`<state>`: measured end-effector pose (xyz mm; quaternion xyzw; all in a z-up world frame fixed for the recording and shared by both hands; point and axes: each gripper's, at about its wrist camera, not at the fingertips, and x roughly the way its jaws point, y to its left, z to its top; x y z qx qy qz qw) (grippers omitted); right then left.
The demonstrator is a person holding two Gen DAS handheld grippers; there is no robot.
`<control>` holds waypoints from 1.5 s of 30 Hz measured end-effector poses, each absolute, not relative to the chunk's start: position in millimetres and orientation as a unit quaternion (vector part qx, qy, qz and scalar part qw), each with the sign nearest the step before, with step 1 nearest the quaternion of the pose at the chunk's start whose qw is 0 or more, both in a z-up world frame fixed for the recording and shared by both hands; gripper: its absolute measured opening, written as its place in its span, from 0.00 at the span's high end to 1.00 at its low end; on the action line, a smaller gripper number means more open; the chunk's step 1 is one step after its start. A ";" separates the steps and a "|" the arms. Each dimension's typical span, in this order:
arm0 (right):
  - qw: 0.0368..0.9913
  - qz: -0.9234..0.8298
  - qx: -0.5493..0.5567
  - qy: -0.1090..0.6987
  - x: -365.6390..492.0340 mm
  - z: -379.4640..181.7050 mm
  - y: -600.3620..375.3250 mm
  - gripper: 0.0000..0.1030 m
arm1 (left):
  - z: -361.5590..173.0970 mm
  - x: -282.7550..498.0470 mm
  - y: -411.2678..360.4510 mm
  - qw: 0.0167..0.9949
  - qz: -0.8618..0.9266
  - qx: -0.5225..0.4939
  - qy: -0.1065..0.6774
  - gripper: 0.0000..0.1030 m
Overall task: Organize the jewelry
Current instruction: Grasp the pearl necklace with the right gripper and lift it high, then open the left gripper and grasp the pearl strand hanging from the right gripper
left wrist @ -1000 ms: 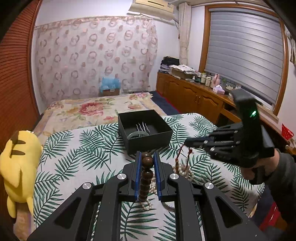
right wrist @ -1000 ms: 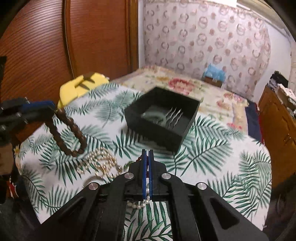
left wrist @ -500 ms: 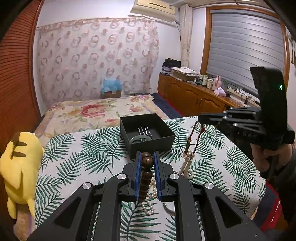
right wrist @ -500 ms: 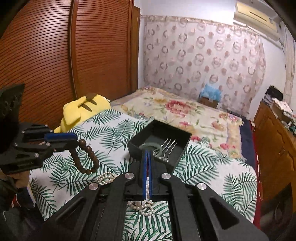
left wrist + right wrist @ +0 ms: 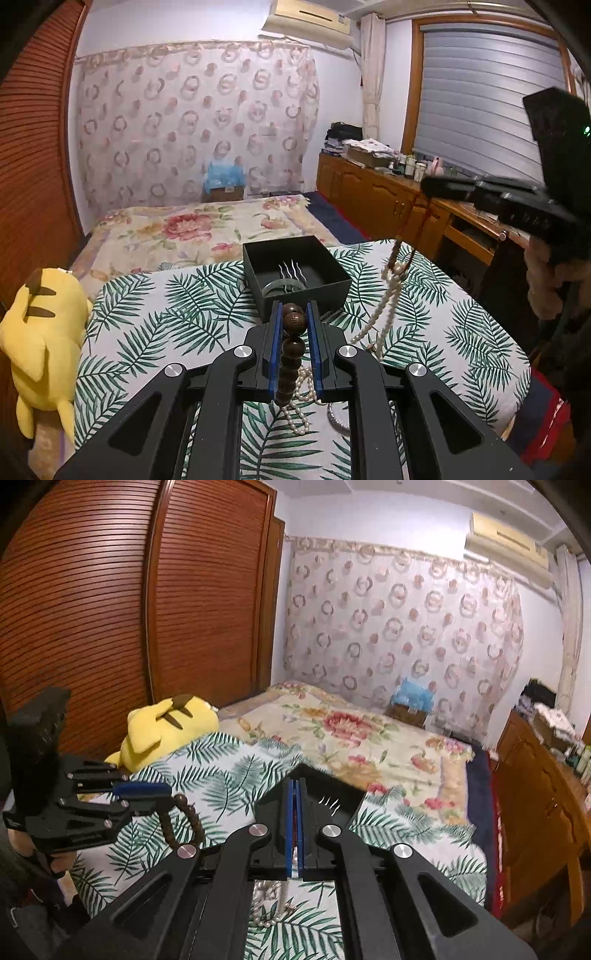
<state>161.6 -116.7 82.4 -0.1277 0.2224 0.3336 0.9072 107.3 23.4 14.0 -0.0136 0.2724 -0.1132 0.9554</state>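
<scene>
My left gripper [image 5: 293,314] is shut on a brown wooden bead bracelet [image 5: 291,345] and holds it above the palm-leaf cloth. My right gripper [image 5: 295,786] is shut on a red cord [image 5: 424,218], which hangs from it and lifts a tangled pearl necklace [image 5: 384,306] partly off the cloth. The black jewelry box [image 5: 295,277] stands open at the far middle, with wavy hairpins [image 5: 290,271] and a bangle inside. In the right wrist view the left gripper [image 5: 170,794] shows at left with the bracelet [image 5: 186,821] hanging from it.
A yellow plush toy [image 5: 40,332] lies at the left edge of the cloth. More pearls [image 5: 299,413] and a silver bangle [image 5: 336,421] lie on the cloth under my left gripper. A bed [image 5: 192,232] lies beyond and wooden cabinets [image 5: 388,199] stand at right.
My right gripper has risen steadily, pulling the red cord and pearl necklace up off the cloth. My left gripper has stayed nearly still with the bracelet.
</scene>
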 end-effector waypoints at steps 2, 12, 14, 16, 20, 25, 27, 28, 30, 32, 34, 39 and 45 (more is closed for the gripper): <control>0.912 0.324 -0.135 0.213 159.4 87.1 -116.7 0.98 | 14.7 106.4 24.6 0.956 -0.112 -0.015 0.271 0.88; 0.861 0.391 -0.130 0.297 151.7 29.3 -88.4 0.98 | 13.0 105.2 34.0 0.957 -0.103 -0.019 0.271 0.88; 0.853 0.391 -0.139 0.317 150.9 11.2 -85.2 0.98 | 11.3 105.4 35.4 0.956 -0.102 -0.020 0.273 0.88; 0.852 0.369 -0.155 0.339 158.6 -10.6 -88.5 0.98 | 10.0 105.1 35.5 0.956 -0.102 -0.020 0.274 0.88; 0.872 0.304 -0.164 0.348 180.0 -23.7 -107.5 0.98 | 10.2 105.2 35.1 0.956 -0.102 -0.020 0.274 0.88; 0.893 0.293 -0.144 0.310 183.7 9.0 -126.8 0.98 | 10.4 105.0 34.5 0.956 -0.103 -0.020 0.274 0.88; 0.898 0.293 -0.150 0.292 181.0 22.9 -126.2 0.98 | 10.5 104.8 34.0 0.956 -0.103 -0.020 0.274 0.88; 0.900 0.292 -0.151 0.286 180.9 29.0 -125.7 0.98 | 10.3 104.7 33.8 0.956 -0.103 -0.020 0.274 0.88; 0.905 0.294 -0.150 0.270 180.3 44.4 -124.1 0.98 | 10.2 104.8 33.1 0.956 -0.104 -0.020 0.274 0.88; 0.908 0.297 -0.147 0.255 176.9 59.1 -123.5 0.98 | 9.1 106.0 31.1 0.955 -0.106 -0.019 0.276 0.88; 0.910 0.302 -0.145 0.246 174.2 70.2 -123.4 0.98 | 7.2 106.9 29.7 0.954 -0.108 -0.019 0.277 0.88; 0.908 0.324 -0.135 0.230 162.2 89.7 -120.3 0.98 | -3.5 111.7 28.9 0.950 -0.112 -0.020 0.290 0.88; 0.905 0.338 -0.140 0.216 149.7 101.4 -113.8 0.98 | -19.5 116.7 26.6 0.943 -0.119 -0.025 0.309 0.88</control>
